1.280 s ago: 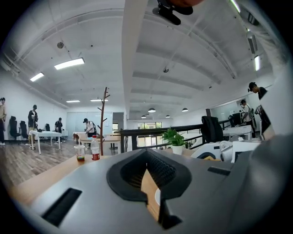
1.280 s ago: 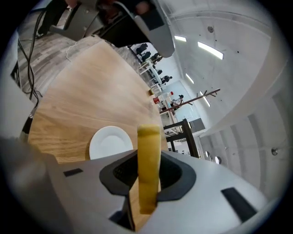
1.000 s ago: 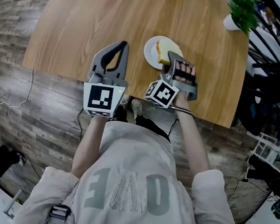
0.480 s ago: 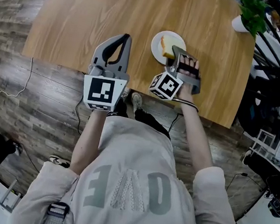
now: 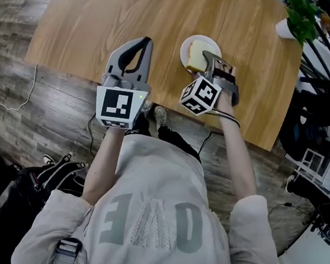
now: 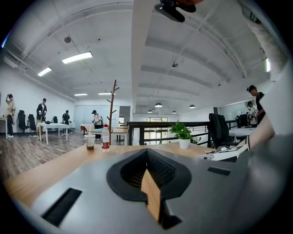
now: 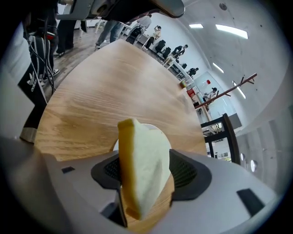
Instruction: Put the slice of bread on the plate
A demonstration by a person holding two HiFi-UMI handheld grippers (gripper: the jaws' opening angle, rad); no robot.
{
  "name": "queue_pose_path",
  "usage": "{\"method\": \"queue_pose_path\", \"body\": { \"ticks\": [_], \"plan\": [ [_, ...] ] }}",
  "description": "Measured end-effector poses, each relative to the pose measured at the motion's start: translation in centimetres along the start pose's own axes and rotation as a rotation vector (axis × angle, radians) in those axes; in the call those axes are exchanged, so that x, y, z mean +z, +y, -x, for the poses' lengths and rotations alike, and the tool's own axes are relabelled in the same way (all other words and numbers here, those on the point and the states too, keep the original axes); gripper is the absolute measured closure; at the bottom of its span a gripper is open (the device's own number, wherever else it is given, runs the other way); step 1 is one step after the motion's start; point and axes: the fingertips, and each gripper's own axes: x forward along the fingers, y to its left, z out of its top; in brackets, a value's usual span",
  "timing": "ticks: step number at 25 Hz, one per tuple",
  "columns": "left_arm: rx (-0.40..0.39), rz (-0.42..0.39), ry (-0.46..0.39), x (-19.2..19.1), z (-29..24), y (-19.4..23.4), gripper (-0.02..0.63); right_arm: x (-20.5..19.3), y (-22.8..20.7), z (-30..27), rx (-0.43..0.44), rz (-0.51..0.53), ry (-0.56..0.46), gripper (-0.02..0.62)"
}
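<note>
As right tongs [image 5: 206, 60] are opening, bread slice [image 7: 146, 169] stands on edge between them, long axis upright, directly over plate [image 5: 207, 41]. Left tongs [image 6: 146, 154] farther from plate, pressed together, empty.

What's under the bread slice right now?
The round white plate lies under the pale bread slice, which hides part of it; whether they touch cannot be seen.
</note>
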Motion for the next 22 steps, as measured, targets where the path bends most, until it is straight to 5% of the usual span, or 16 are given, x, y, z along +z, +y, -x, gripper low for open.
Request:
{"method": "queue_pose_path", "body": {
  "ticks": [7, 22],
  "plan": [
    [-0.007, 0.017, 0.011, -0.6, -0.2, 0.1, 0.598, -0.8, 1.6, 0.0, 0.269, -0.046, 0.016, 0.273],
    [-0.030, 0.032, 0.030, -1.4, -1.3, -0.1, 0.598, -1.6, 2.1, 0.8, 0.555, -0.068, 0.061, 0.242]
  ]
}}
